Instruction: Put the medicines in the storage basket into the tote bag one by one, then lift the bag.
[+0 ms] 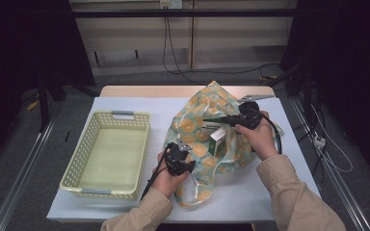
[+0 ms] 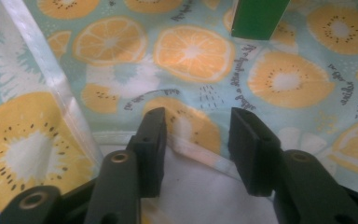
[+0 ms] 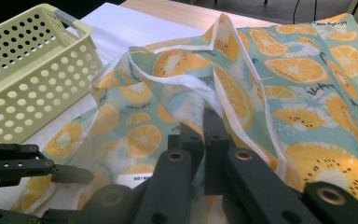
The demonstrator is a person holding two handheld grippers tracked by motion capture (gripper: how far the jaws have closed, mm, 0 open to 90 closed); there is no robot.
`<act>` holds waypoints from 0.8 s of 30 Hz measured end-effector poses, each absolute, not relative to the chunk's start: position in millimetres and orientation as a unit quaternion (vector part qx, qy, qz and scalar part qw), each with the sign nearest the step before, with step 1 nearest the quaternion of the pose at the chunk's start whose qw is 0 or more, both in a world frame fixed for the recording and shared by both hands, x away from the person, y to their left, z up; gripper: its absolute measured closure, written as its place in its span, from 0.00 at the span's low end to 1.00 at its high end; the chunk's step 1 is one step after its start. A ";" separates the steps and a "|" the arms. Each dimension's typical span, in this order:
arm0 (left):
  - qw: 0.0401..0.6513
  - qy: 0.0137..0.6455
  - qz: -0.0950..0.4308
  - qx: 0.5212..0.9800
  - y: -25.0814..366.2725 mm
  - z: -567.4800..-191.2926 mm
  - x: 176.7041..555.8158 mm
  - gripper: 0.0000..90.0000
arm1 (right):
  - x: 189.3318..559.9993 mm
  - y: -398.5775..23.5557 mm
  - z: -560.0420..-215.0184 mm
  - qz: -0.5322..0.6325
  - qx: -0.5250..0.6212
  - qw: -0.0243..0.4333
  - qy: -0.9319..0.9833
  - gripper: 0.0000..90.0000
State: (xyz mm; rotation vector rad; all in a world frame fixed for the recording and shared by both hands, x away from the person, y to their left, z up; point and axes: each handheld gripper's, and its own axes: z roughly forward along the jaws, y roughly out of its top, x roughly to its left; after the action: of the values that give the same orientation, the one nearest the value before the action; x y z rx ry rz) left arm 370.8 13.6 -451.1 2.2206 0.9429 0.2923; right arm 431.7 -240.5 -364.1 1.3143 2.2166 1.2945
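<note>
- Here the right gripper (image 3: 200, 135) clamps the fruit-print bag (image 1: 207, 120) rim, fingers closed on cloth;
- left gripper (image 2: 198, 149) fingers gape astride the near hem (image 2: 200, 156), not yet pinching it.

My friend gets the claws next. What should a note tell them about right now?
Right claw: shut on the fruit-print bag's rim, holding its mouth up.
Left claw: open, jaws either side of the bag's near edge, not pinching.
Green and white box: inside the bag's mouth.
Yellow basket: to the bag's left, nothing in it.
Done: one side of the bag gripped.
Left: probably pinch the near edge, then get the box out, perhaps into the basket.
</note>
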 end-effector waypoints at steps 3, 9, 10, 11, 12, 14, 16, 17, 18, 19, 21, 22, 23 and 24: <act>0.366 0.356 0.088 0.855 9.1 -453.3 370.9 1.00 | 431.0 -241.5 -363.3 0.446 0.452 0.129 0.762 1.00; 0.359 0.360 0.081 0.858 7.2 -451.2 372.7 1.00 | 429.6 -244.8 -364.5 0.446 0.455 0.129 0.760 1.00; 0.358 0.360 0.082 0.858 7.7 -450.5 373.7 1.00 | 429.4 -245.5 -364.5 0.447 0.456 0.128 0.759 1.00; 0.357 0.365 0.077 0.856 7.5 -449.9 374.3 1.00 | 429.4 -246.2 -364.5 0.447 0.456 0.129 0.759 1.00; 0.353 0.369 0.080 0.856 7.5 -447.5 374.7 1.00 | 429.4 -246.6 -364.5 0.446 0.456 0.129 0.759 1.00; 0.364 0.371 0.068 0.852 9.2 -440.1 376.5 1.00 | 429.2 -247.7 -363.9 0.447 0.456 0.129 0.759 1.00; 0.369 0.367 0.065 0.851 11.4 -429.7 378.0 1.00 | 429.2 -248.7 -362.3 0.447 0.455 0.130 0.759 1.00; 0.374 0.367 0.063 0.849 12.7 -423.2 379.1 1.00 | 429.2 -249.1 -361.7 0.448 0.455 0.130 0.759 1.00; 0.378 0.366 0.065 0.848 14.3 -414.2 380.3 1.00 | 429.2 -249.6 -360.8 0.448 0.455 0.131 0.758 1.00; 0.381 0.362 0.068 0.848 15.1 -409.0 381.1 1.00 | 429.1 -250.1 -359.8 0.450 0.456 0.131 0.756 1.00; 0.380 0.358 0.072 0.850 16.4 -394.6 383.7 1.00 | 429.1 -250.1 -358.9 0.451 0.455 0.132 0.756 1.00; 0.382 0.357 0.074 0.849 16.4 -389.7 384.4 1.00 | 428.8 -249.9 -358.5 0.451 0.455 0.132 0.756 1.00; 0.380 0.361 0.085 0.847 15.2 -387.2 384.4 1.00 | 428.6 -249.7 -358.3 0.452 0.455 0.132 0.756 1.00; 0.388 0.357 0.073 0.847 16.1 -382.8 386.3 1.00 | 428.5 -249.7 -358.1 0.452 0.455 0.132 0.756 1.00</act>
State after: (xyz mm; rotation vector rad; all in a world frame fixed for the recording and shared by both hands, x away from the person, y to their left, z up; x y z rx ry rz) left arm 386.3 16.1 -382.8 2.1537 0.9092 0.1854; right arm 428.5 -249.7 -358.1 1.3199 2.1953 1.3115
